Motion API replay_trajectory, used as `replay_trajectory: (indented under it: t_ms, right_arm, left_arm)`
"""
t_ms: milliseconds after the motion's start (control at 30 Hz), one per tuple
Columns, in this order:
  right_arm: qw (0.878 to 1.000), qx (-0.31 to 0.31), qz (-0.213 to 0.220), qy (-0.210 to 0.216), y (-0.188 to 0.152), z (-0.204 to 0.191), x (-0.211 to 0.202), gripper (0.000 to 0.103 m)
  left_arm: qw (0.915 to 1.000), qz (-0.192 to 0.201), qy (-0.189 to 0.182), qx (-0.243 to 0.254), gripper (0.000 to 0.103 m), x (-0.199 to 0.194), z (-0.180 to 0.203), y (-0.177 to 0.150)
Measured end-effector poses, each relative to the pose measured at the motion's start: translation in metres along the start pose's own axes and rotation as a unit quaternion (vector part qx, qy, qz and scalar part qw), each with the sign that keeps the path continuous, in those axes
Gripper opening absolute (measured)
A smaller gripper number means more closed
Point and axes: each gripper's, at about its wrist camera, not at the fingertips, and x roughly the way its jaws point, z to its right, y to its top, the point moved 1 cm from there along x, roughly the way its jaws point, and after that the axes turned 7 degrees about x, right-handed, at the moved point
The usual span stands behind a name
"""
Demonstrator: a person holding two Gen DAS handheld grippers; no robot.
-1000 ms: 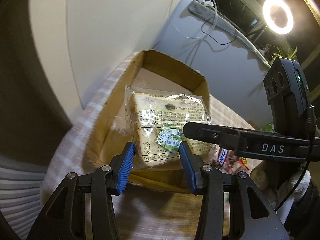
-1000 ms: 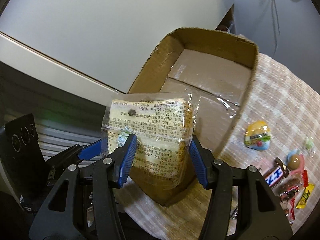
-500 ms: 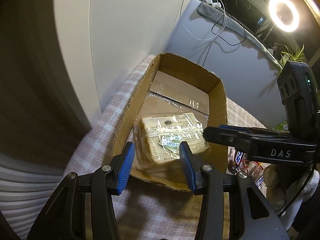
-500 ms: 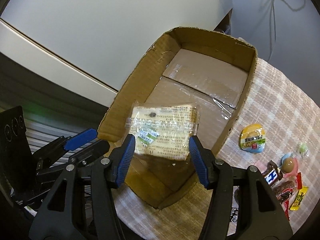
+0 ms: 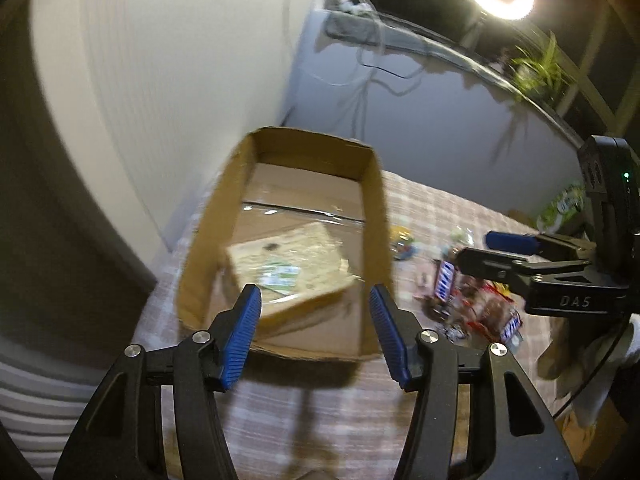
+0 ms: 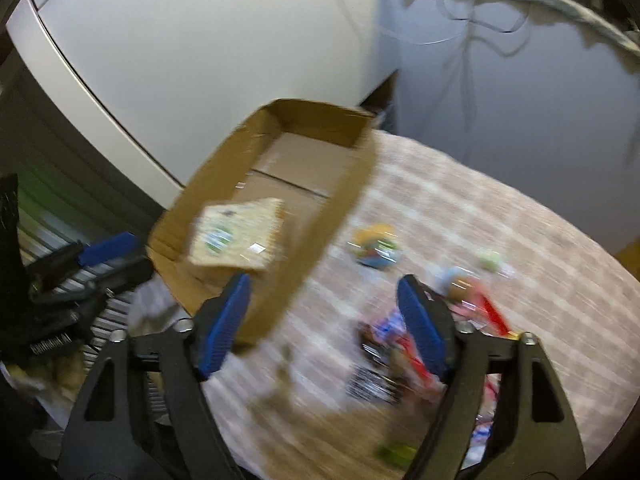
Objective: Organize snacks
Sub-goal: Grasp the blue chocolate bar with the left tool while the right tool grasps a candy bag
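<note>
Checked tablecloth (image 6: 460,208), cracker packet (image 5: 286,264) in cardboard box (image 5: 376,216) — left gripper (image 5: 316,336), right gripper (image 6: 324,324) both spread, empty

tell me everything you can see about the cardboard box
The box is a shallow brown corrugated cardboard tray, open on top, with clear tape along its floor seam. It sits on the checked tablecloth near the wall. One flat, clear-wrapped packet lies tilted in its near end; the far end is bare. Loose snacks lie outside it. Neither gripper touches it.
</note>
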Motion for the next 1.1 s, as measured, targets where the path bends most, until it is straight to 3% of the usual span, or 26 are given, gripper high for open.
replay_trajectory:
  t_ms: [167, 367, 567, 767, 1100]
  right_arm:
    - [0.998, 0.018, -0.006, -0.056, -0.028, 0.050, -0.024, 0.083]
    - [0.995, 0.016, -0.024, -0.094, -0.058, 0.089, -0.039, 0.083]
    - [0.995, 0.005, -0.037, -0.095, -0.080, 0.097, -0.043, 0.080]
    - [0.996, 0.016, -0.054, -0.070, -0.083, 0.094, -0.032, 0.071]
    - [0.986, 0.130, -0.106, -0.009, -0.073, 0.096, 0.020, 0.067]
  left_arm:
    - [0.9996, -0.004, -0.020, 0.018, 0.056, 0.000, 0.027, -0.002]
    - [0.9969, -0.025, -0.054, 0.051, 0.056, 0.015, 0.066, -0.009]
    - [0.9925, -0.052, -0.081, 0.075, 0.054, 0.043, 0.096, -0.005]
    - [0.9885, -0.081, -0.097, 0.083, 0.041, 0.077, 0.113, 0.003]
    - [0.9833, -0.117, -0.110, 0.085, 0.035, 0.116, 0.125, 0.018]
